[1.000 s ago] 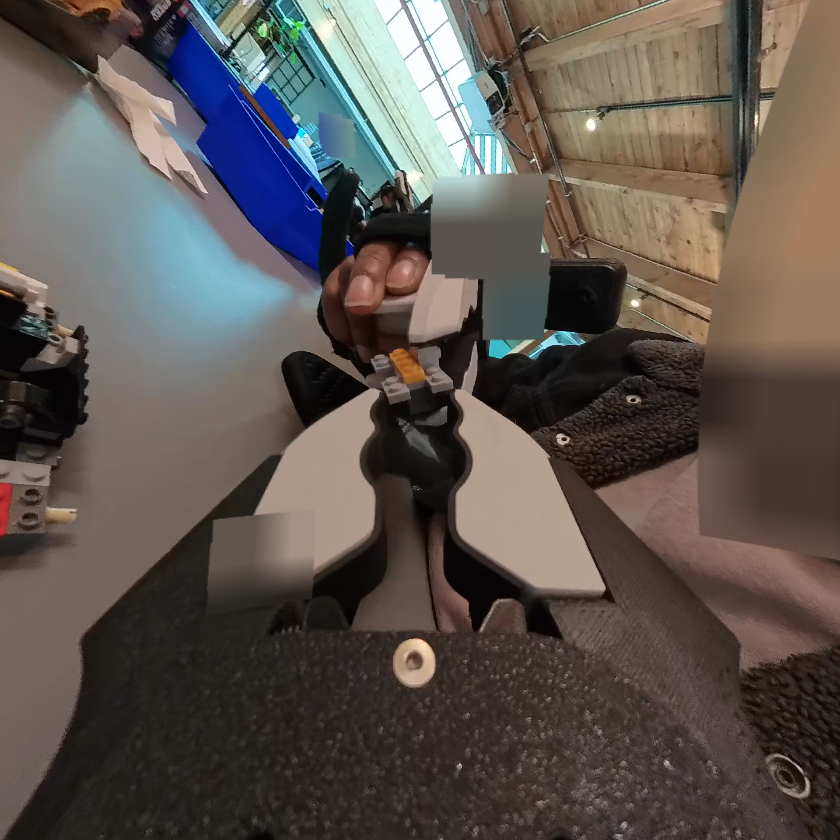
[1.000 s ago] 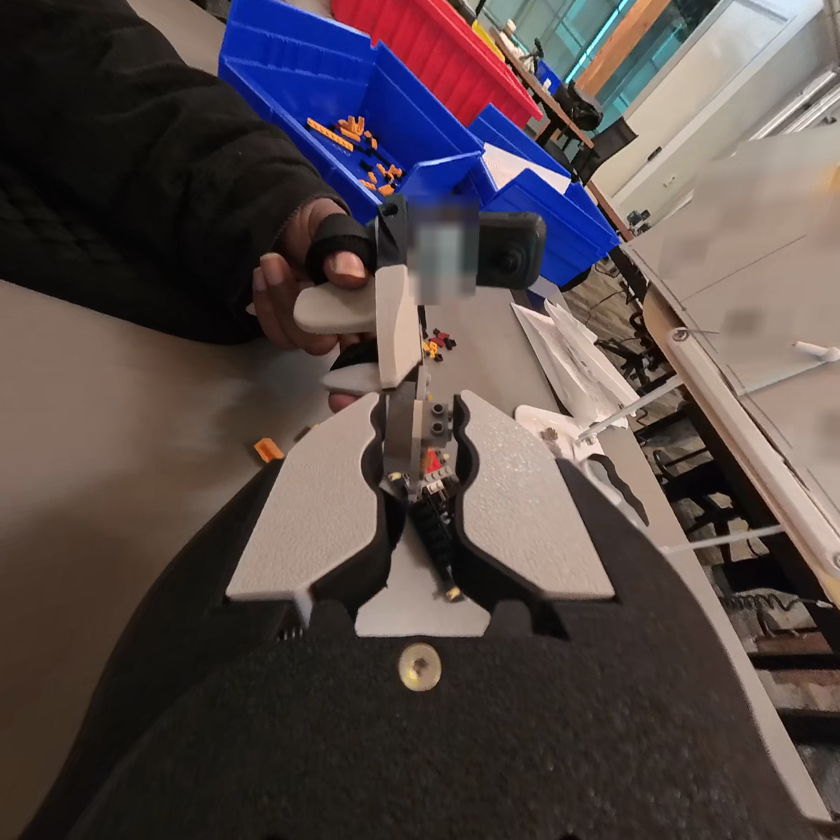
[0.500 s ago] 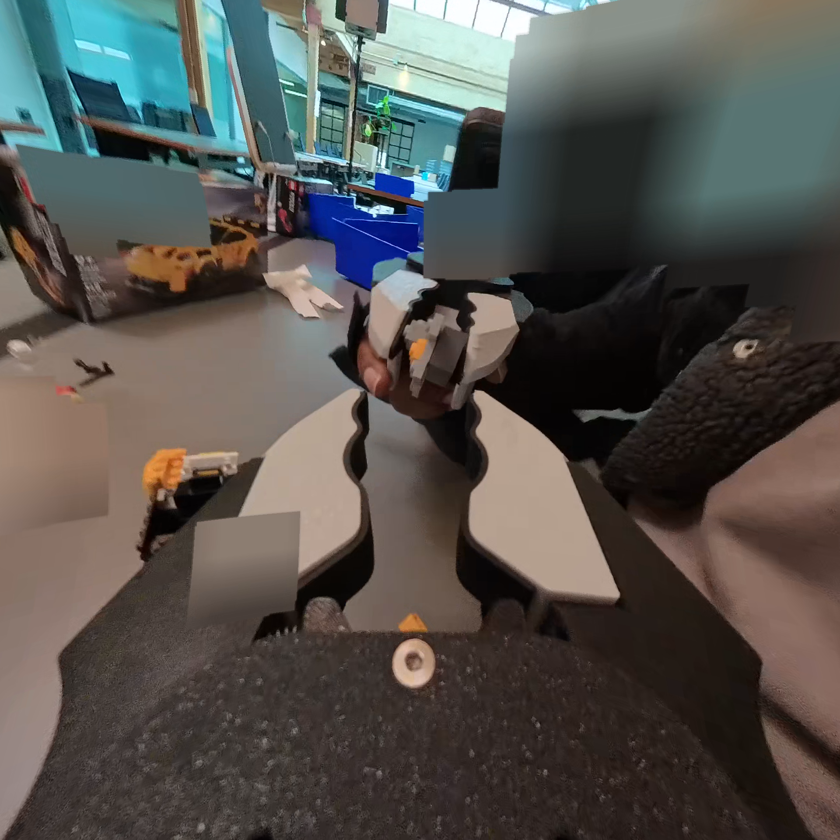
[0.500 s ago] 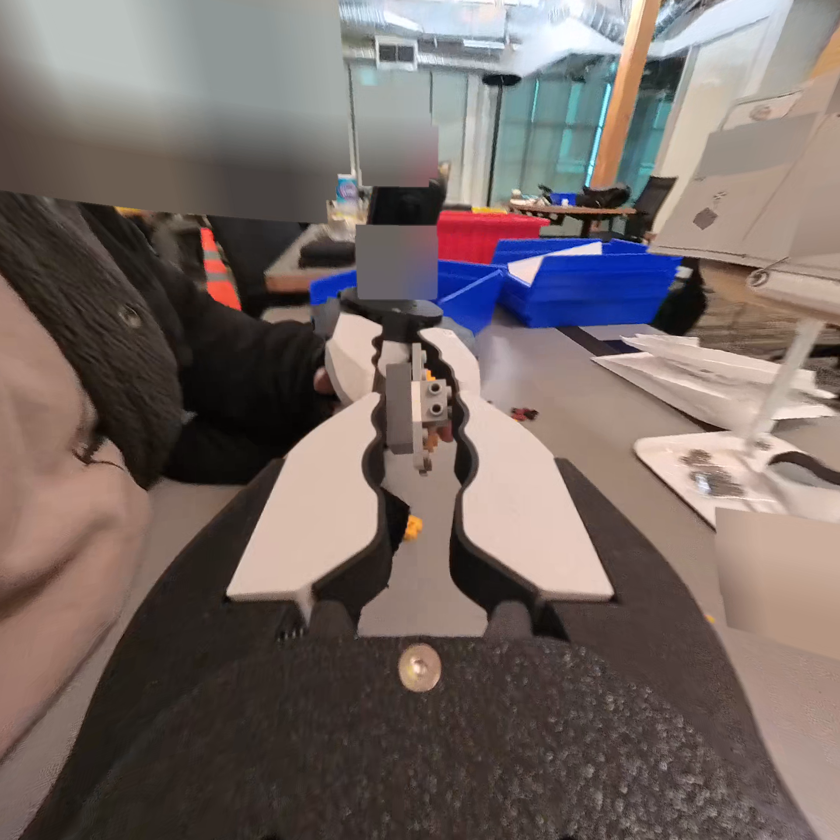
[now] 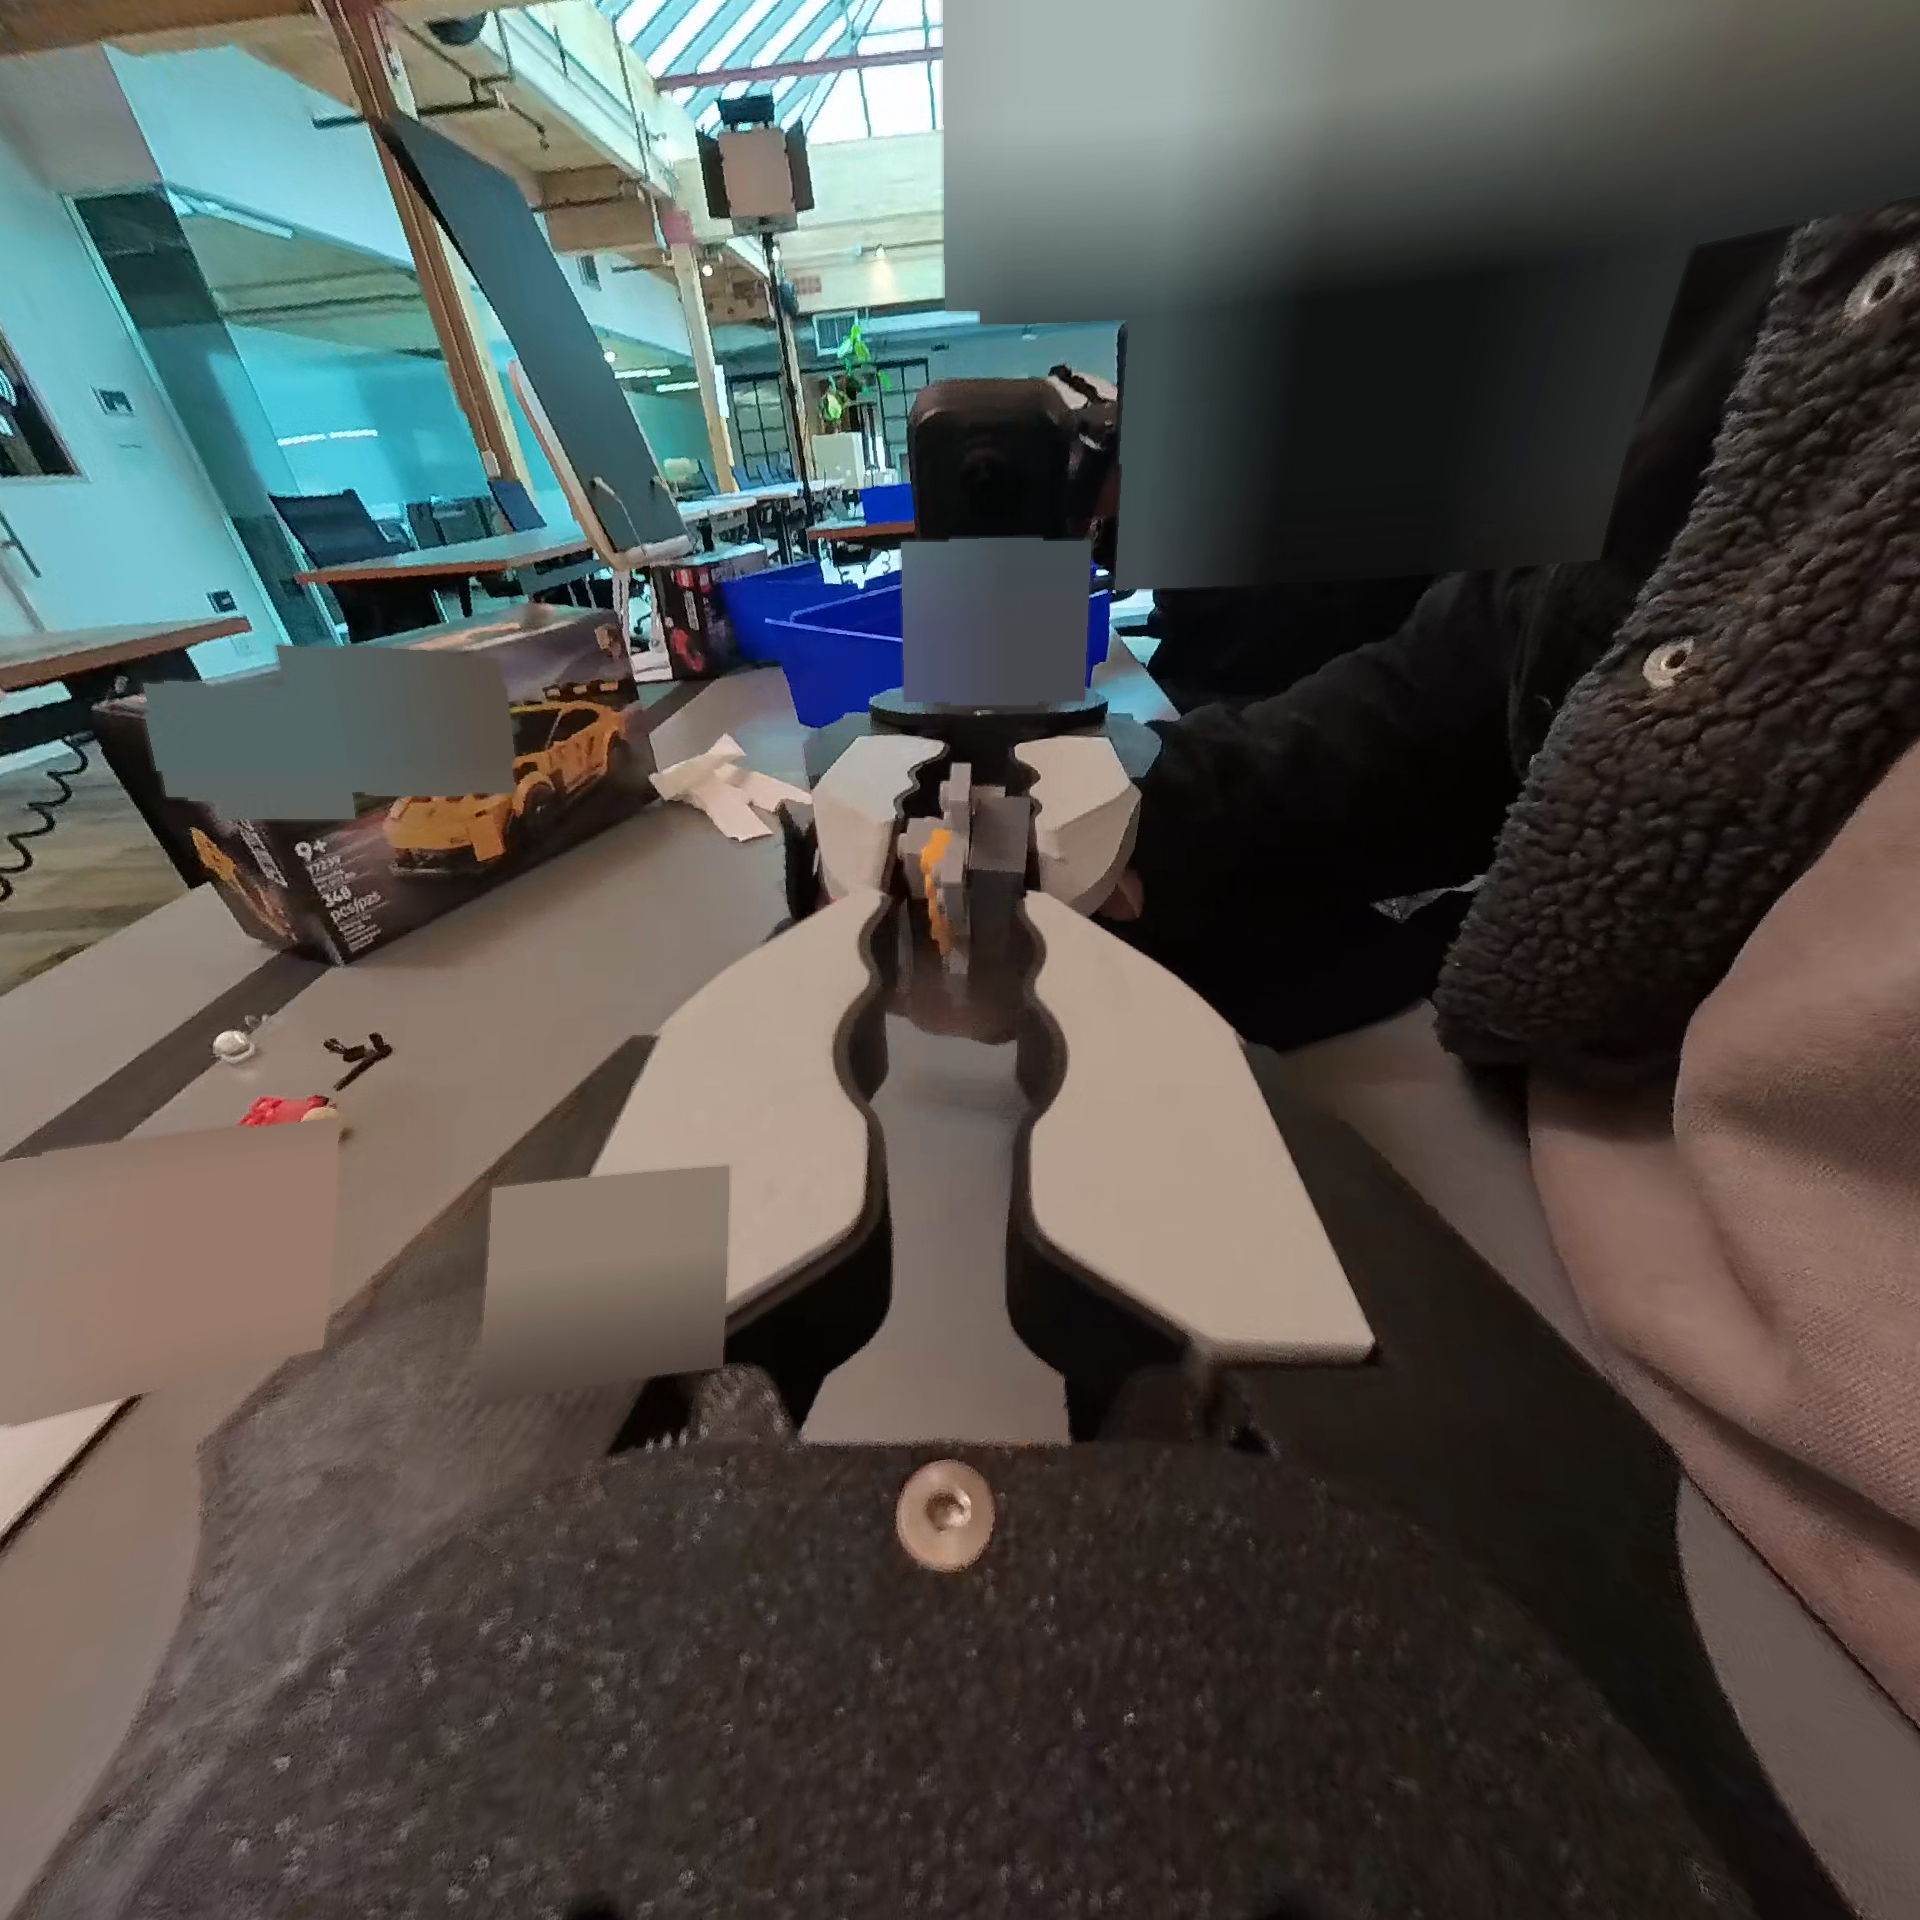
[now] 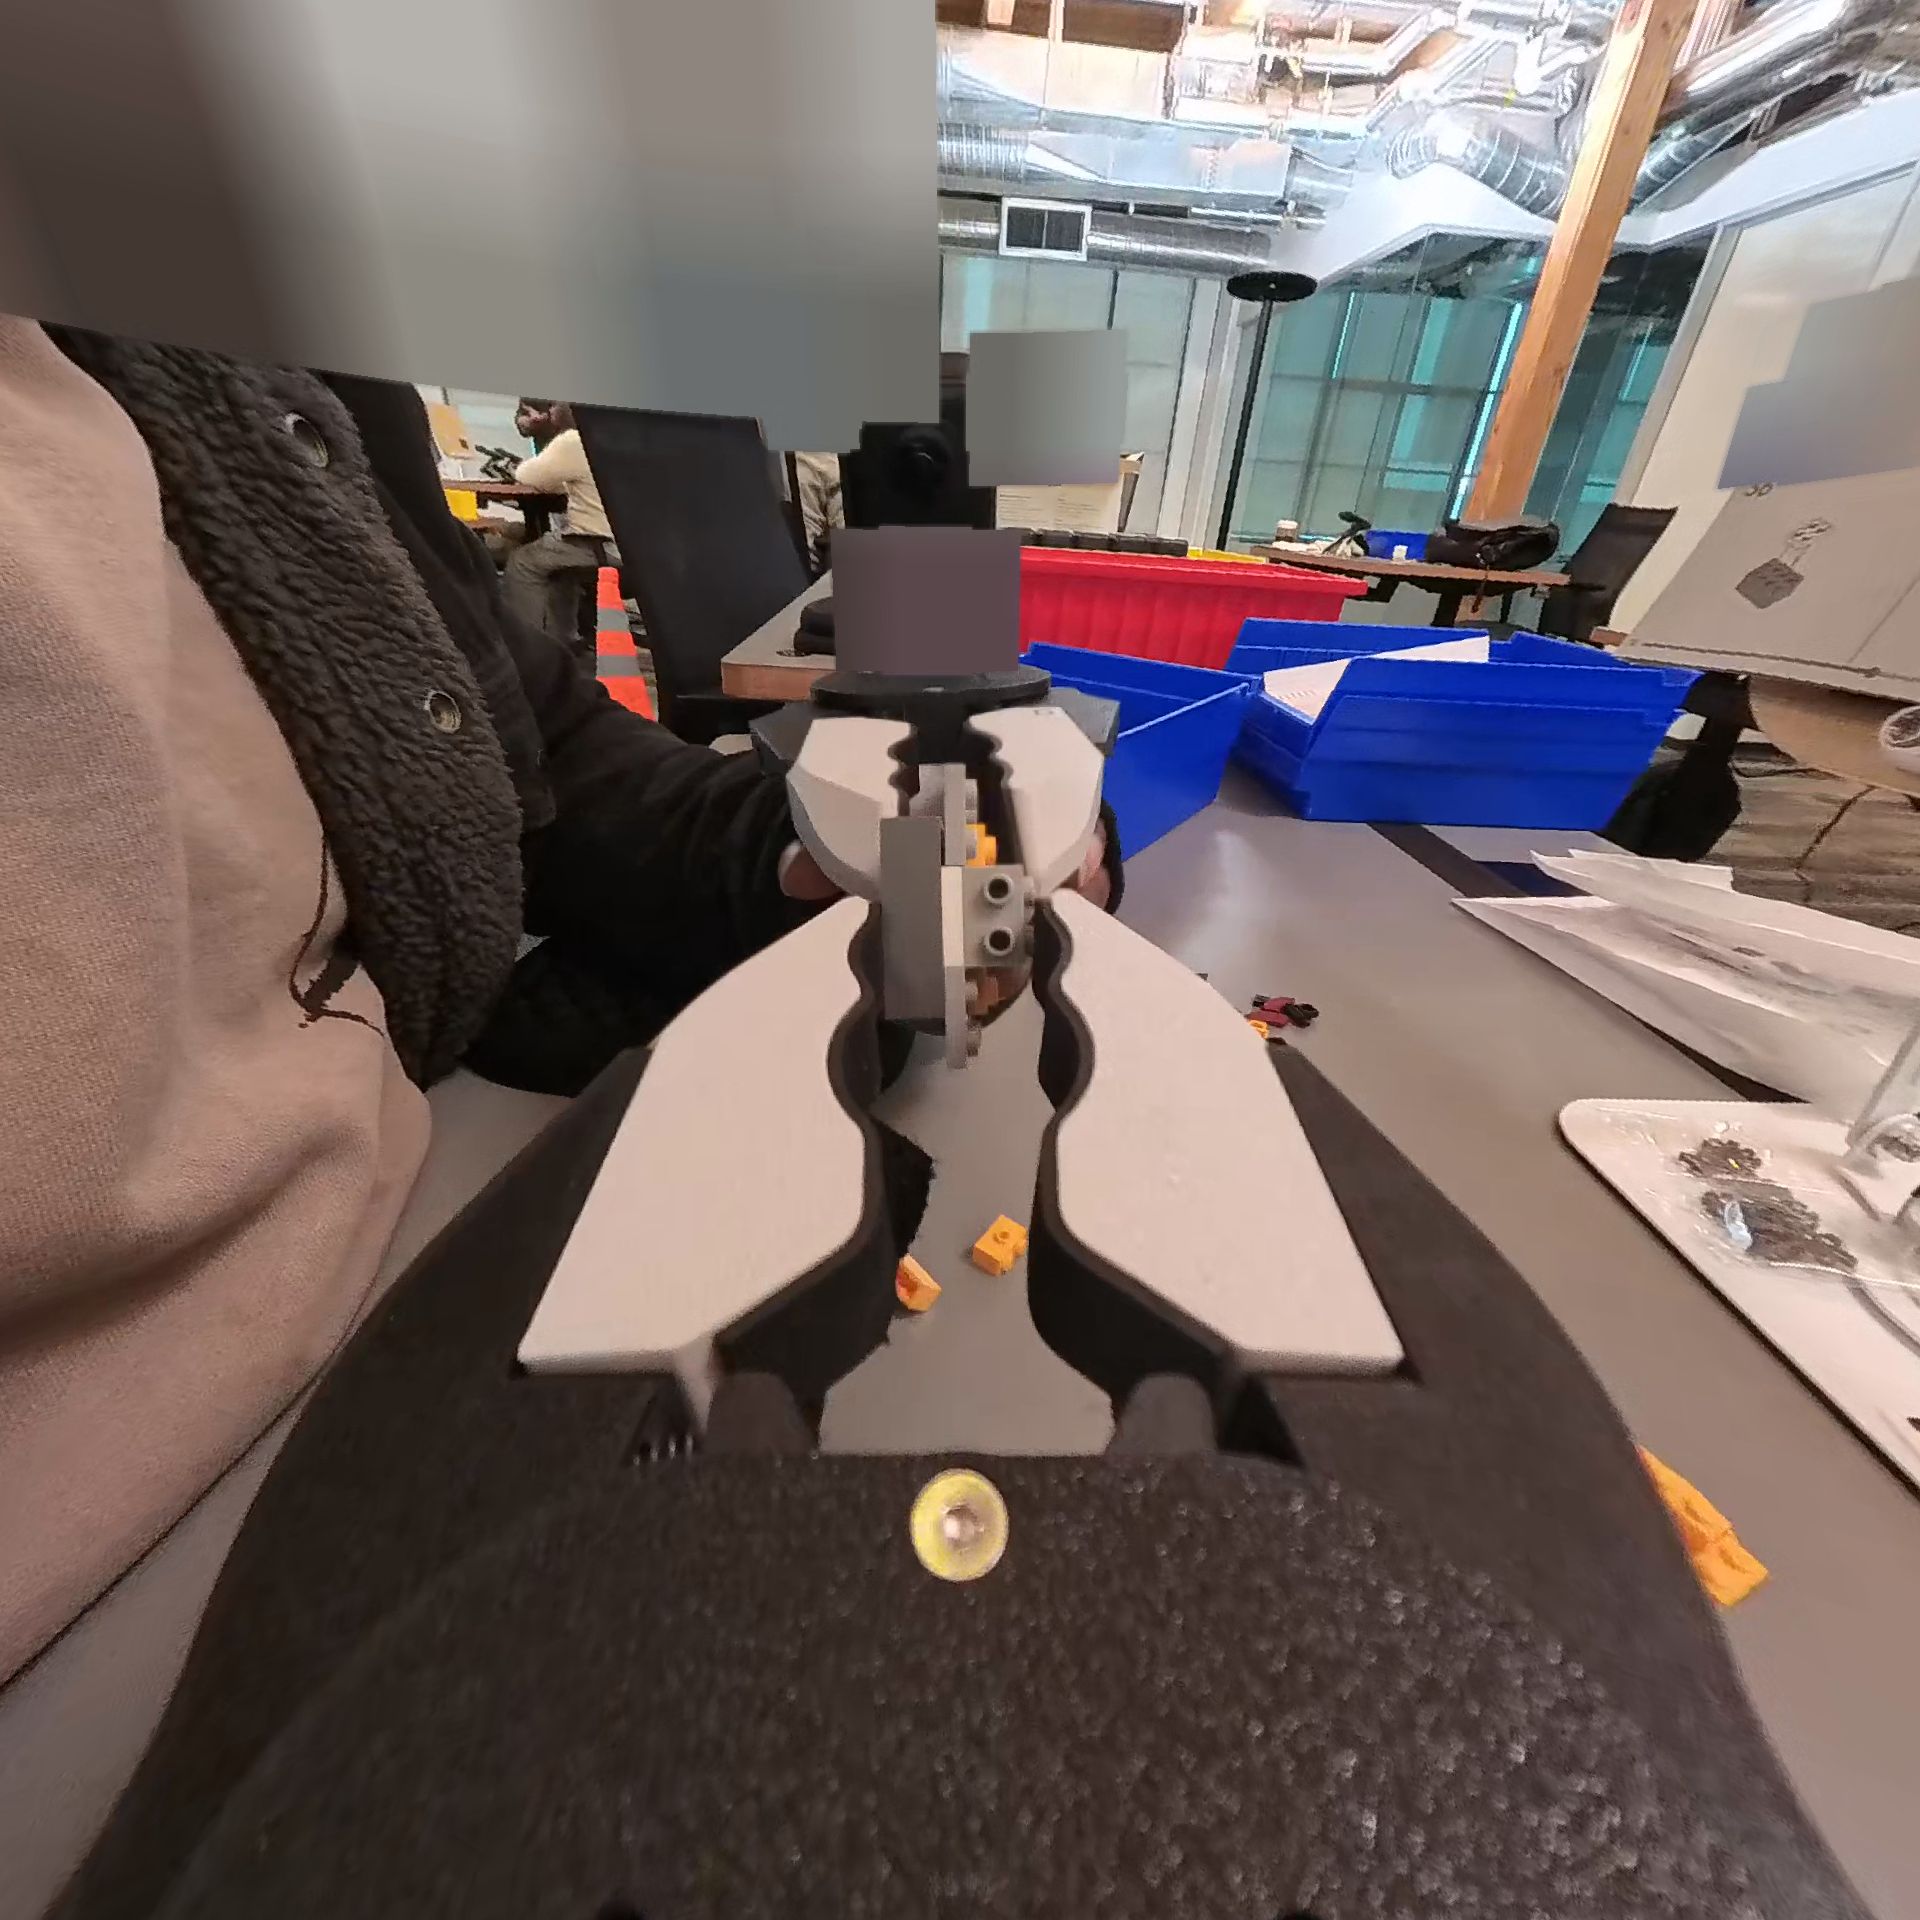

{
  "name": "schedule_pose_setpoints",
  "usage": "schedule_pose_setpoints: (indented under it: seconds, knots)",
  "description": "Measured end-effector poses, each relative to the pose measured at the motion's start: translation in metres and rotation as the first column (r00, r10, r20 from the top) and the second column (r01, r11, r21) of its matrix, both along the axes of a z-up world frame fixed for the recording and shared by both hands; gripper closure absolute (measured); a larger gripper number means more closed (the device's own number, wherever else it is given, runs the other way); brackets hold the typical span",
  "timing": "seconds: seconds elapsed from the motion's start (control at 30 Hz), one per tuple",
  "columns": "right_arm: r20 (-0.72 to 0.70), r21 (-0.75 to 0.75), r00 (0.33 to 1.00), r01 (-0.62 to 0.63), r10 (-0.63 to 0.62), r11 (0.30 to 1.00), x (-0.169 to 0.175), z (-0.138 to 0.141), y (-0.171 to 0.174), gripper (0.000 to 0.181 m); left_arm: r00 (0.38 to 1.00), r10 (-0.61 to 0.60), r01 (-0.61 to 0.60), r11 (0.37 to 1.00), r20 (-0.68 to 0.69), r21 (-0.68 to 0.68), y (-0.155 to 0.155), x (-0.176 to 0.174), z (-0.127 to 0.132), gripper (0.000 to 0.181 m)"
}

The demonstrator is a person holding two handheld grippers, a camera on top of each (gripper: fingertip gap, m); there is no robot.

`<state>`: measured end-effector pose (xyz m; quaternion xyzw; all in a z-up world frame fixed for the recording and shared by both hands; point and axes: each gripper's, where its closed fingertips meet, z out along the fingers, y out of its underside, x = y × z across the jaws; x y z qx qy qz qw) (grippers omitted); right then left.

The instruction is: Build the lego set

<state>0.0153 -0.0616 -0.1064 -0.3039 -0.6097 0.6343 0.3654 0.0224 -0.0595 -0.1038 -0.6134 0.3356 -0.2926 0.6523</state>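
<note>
Both grippers have moved together again: right gripper (image 6: 951, 925) clamps the grey lego piece (image 6: 940, 925); left gripper (image 5: 956, 914) pinches its far end.

The two claws meet tip to tip above the table (image 6: 1351, 935), blocking each other's forward path. Bare table lies below the right claw (image 6: 951, 925), except two orange bricks (image 6: 997, 1244). Blue bins (image 6: 1455, 727) and paper sheets (image 6: 1714, 956) crowd its right side.
</note>
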Motion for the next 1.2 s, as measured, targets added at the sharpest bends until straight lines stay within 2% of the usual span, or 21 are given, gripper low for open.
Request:
schedule_pose_setpoints:
  seconds: [0.13, 0.27, 0.4, 0.53, 0.6, 0.73, 0.83, 1.2]
  knots:
    - [0.005, 0.008, 1.000, -0.010, 0.010, 1.000, 0.001, -0.002, -0.001, 0.154, 1.000, -0.004, 0.005, 0.999, -0.025, 0.038, -0.003, 0.003, 0.001, 0.164]
    - [0.020, 0.016, 0.999, -0.029, 0.028, 0.999, 0.001, -0.006, -0.004, 0.155, 0.998, -0.060, 0.060, 0.998, -0.007, 0.034, -0.008, 0.007, 0.002, 0.152]
    - [0.025, 0.067, 0.999, -0.031, 0.030, 0.997, 0.001, -0.010, -0.009, 0.154, 0.997, -0.043, 0.045, 0.998, -0.065, 0.037, -0.007, 0.010, -0.004, 0.163]
    - [0.058, 0.108, 0.998, -0.005, -0.001, 0.994, -0.001, -0.014, -0.006, 0.154, 0.993, -0.011, 0.016, 0.999, -0.118, 0.047, -0.005, 0.008, -0.008, 0.163]
    - [0.093, 0.158, 0.995, 0.029, -0.044, 0.987, -0.001, -0.016, 0.002, 0.152, 0.985, 0.027, -0.017, 0.998, -0.168, 0.061, -0.001, 0.005, -0.012, 0.163]
    - [0.061, 0.302, 0.996, 0.045, -0.067, 0.952, 0.011, -0.002, 0.000, 0.155, 0.964, 0.055, -0.038, 0.997, -0.259, 0.069, 0.001, 0.003, -0.021, 0.163]
    - [0.136, 0.464, 0.987, 0.010, -0.083, 0.886, 0.011, -0.018, -0.008, 0.154, 0.954, 0.055, -0.031, 0.996, -0.294, 0.084, 0.000, 0.007, -0.023, 0.163]
    - [0.156, 0.473, 0.981, 0.025, -0.112, 0.881, 0.010, -0.020, -0.007, 0.167, 0.940, 0.056, -0.031, 0.996, -0.335, 0.080, -0.002, 0.009, -0.026, 0.164]
